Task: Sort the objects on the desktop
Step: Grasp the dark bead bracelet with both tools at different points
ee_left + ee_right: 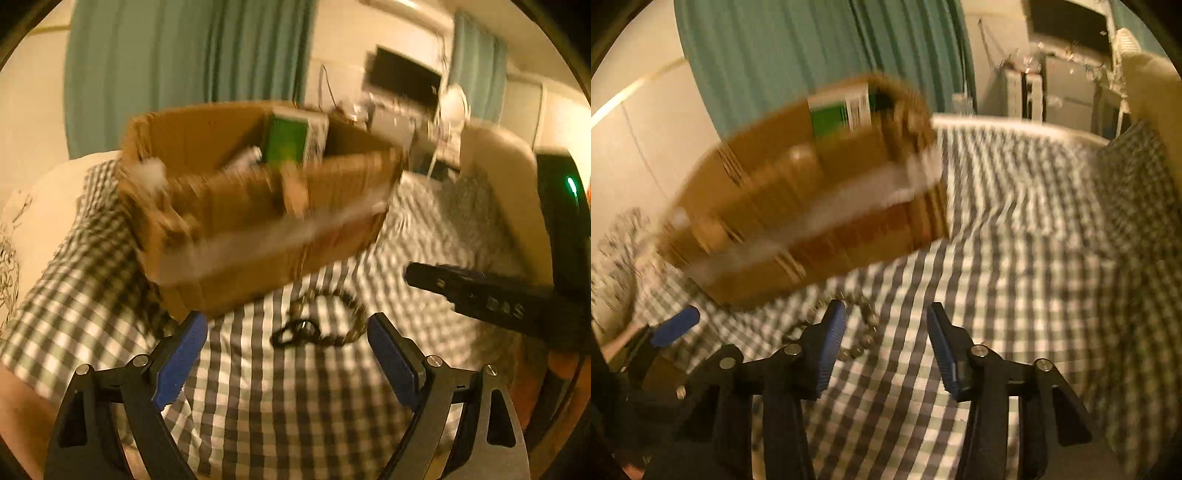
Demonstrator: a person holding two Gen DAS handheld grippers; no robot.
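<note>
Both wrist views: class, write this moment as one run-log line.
left tongs: open, empty | right tongs: open, empty | bead string: on checked cloth, between left tongs | cardboard box: holds green book

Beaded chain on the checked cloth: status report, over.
Left gripper open, right gripper open, both empty. Dark beaded chain lies loose before brown cardboard box. Nothing blocks it; frames blurred.

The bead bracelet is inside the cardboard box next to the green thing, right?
Not quite. The bead bracelet is not inside the cardboard box; it lies on the checked cloth in front of the box, as the left wrist view shows. The green thing really is in the box.
</note>
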